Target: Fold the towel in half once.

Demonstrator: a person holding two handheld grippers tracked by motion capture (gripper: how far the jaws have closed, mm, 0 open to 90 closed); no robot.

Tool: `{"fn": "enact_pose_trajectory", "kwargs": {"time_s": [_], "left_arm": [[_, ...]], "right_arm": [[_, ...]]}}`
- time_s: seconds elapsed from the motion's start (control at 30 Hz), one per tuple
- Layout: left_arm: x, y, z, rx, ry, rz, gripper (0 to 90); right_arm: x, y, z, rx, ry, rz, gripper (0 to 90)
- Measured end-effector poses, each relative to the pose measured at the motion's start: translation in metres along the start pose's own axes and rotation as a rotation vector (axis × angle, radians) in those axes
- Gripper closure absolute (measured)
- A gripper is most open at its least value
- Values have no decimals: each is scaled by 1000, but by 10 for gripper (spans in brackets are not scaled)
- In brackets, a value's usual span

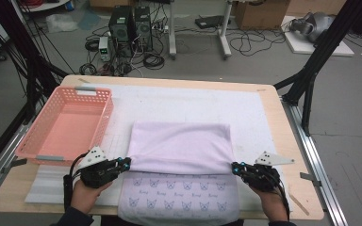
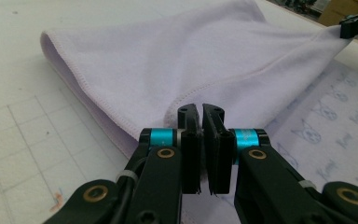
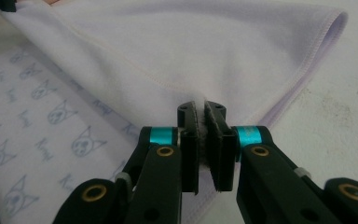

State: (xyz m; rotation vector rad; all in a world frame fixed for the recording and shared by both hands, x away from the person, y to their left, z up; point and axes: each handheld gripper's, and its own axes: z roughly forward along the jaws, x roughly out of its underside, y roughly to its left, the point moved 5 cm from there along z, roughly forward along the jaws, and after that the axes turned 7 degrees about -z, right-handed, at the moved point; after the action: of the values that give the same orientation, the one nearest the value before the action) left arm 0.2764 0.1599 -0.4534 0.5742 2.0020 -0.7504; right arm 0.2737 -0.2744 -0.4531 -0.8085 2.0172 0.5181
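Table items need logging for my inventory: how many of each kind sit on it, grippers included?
Lilac cloth towel with cat print: 1
Pink plastic mesh basket: 1
Black two-jaw grippers, left gripper and right gripper: 2
White padded mat: 1
Total: 5

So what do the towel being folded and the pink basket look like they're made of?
Towel: soft lilac cloth, probably microfibre or terry; matte nap, stitched hem, cat print on the face lying open. It drapes limply between the left gripper and right gripper.
Basket: rigid moulded plastic, slightly glossy, with lattice walls.

Grey floor (image 1: 344, 127) — tangled cables (image 1: 245, 42), computer towers (image 1: 131, 23) behind.
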Motion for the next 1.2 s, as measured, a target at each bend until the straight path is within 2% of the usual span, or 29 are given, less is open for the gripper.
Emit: {"fn": "enact_pose_trajectory", "kwargs": {"time_s": [0.13,0.27,0.43,0.47,0.57,0.63,0.67,0.73,0.8,0.9,1.0,1.1,1.2], "left_arm": [[5,-8,-4,4,33,31,853],[11,-11,-8,2,62,36,853],[20,-12,-16,9,105,22,841],[20,-12,-17,15,109,7,825],[19,-8,-23,26,97,-32,655],[14,-4,-25,15,70,-77,513],[10,-2,-25,12,54,-89,484],[3,2,-23,4,30,-103,474],[-5,6,-18,4,13,-117,463],[-18,12,-5,-8,8,-113,460],[-30,23,14,-23,0,-132,443],[-43,37,36,-35,13,-149,430],[-55,51,57,-70,-6,-148,414]], "right_arm": [[5,7,-11,-29,1,-17,841],[13,15,-17,-50,26,-34,838],[23,22,-16,-89,79,-47,823],[25,23,-15,-102,93,-54,804],[32,24,-17,-145,142,-57,725],[31,21,-22,-146,112,-24,615],[28,16,-26,-124,71,-3,581],[21,8,-30,-75,0,30,568],[14,0,-27,-19,-23,47,573],[6,-16,-13,81,-16,56,578],[-5,-36,4,165,-2,53,575],[-18,-55,25,202,15,56,540],[-29,-73,49,235,56,67,444]]}}
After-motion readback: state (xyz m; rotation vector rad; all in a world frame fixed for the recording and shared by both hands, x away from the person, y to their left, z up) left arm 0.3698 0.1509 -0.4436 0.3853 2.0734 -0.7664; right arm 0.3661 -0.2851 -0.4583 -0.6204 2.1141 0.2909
